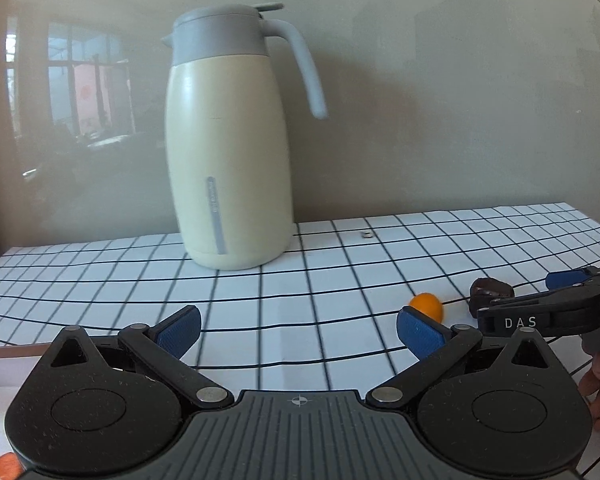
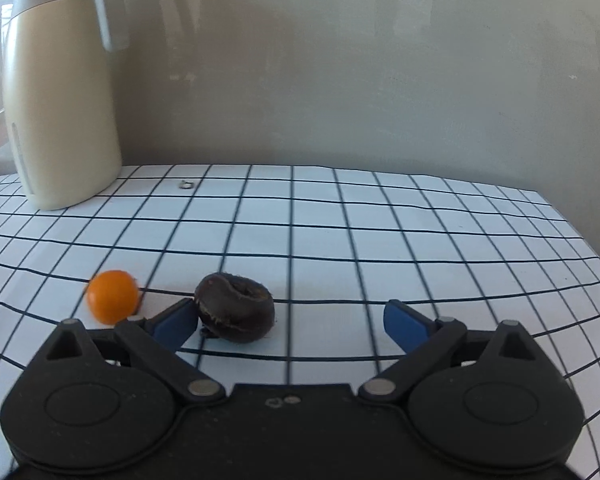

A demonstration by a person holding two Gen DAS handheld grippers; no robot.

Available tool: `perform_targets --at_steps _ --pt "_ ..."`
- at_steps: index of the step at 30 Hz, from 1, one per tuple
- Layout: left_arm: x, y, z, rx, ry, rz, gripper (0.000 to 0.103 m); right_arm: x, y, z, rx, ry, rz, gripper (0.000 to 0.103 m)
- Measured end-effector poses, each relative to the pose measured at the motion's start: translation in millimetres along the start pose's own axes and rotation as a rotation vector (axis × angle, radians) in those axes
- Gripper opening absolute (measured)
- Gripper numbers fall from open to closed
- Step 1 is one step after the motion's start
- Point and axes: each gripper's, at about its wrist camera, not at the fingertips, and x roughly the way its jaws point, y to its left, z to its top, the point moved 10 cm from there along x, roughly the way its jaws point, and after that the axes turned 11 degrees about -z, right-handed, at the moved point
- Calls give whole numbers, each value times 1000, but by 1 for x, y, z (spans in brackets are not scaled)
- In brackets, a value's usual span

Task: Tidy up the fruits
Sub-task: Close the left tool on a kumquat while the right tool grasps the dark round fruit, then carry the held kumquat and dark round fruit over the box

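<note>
A: What is the biggest thing you see from where you stand?

B: The table point(image 2: 420, 232), with a white cloth that has black grid lines. Behind it is a grey wall point(image 2: 380, 80). On the far left of the table stands a cream jug point(image 1: 228, 152) with a grey lid and handle, upright.

A: And the two grippers?

B: The left gripper point(image 1: 298, 328) has its jaws wide apart and nothing between them. The right gripper point(image 2: 290, 322) is also wide open. It holds nothing.

A: Where are the fruits?

B: A dark brown, wrinkled fruit point(image 2: 236, 307) lies on the cloth between the right gripper's fingers, just beside its left blue pad point(image 2: 176, 322); I cannot tell if it touches. The other pad is well apart from it. A small orange fruit point(image 2: 113, 296) lies to the left of the dark one, near it but apart.

A: Anything smaller?

B: A tiny metal piece point(image 2: 186, 185) lies near the jug's base.
</note>
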Motion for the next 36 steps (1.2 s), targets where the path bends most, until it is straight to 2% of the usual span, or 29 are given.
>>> perform_targets --at_steps 6,11,12,14,20,25,27,32,33,35,36 --pt "22 -31 -4 10 21 -53 103 -2 -29 -6 6 16 -5 80" --pt "46 -49 -11 5 68 -71 103 -4 -37 -9 -7 19 12 76" --pt "50 -52 -11 7 73 -72 101 -4 -39 -9 -3 18 18 73" --pt "55 -57 -12 3 80 -82 91 -7 -45 -11 4 22 28 73" --pt "69 -66 -14 13 118 -82 87 -10 -44 -10 2 14 65 63" --pt "76 -72 -16 26 153 -83 83 -6 -40 -7 5 12 74 60" --pt "78 -75 -15 32 151 -86 78 -9 -43 -7 7 8 80 49" --pt "82 -84 -10 38 138 -99 50 -9 -40 -6 3 1 92 41" --pt "83 -85 -10 36 137 -105 47 -9 -39 -6 1 1 92 39" --pt "84 -87 -9 41 135 -110 33 -5 -34 -4 -2 -3 93 33" --pt "83 -87 -9 42 133 -108 31 -5 -33 -3 -4 -7 95 30"
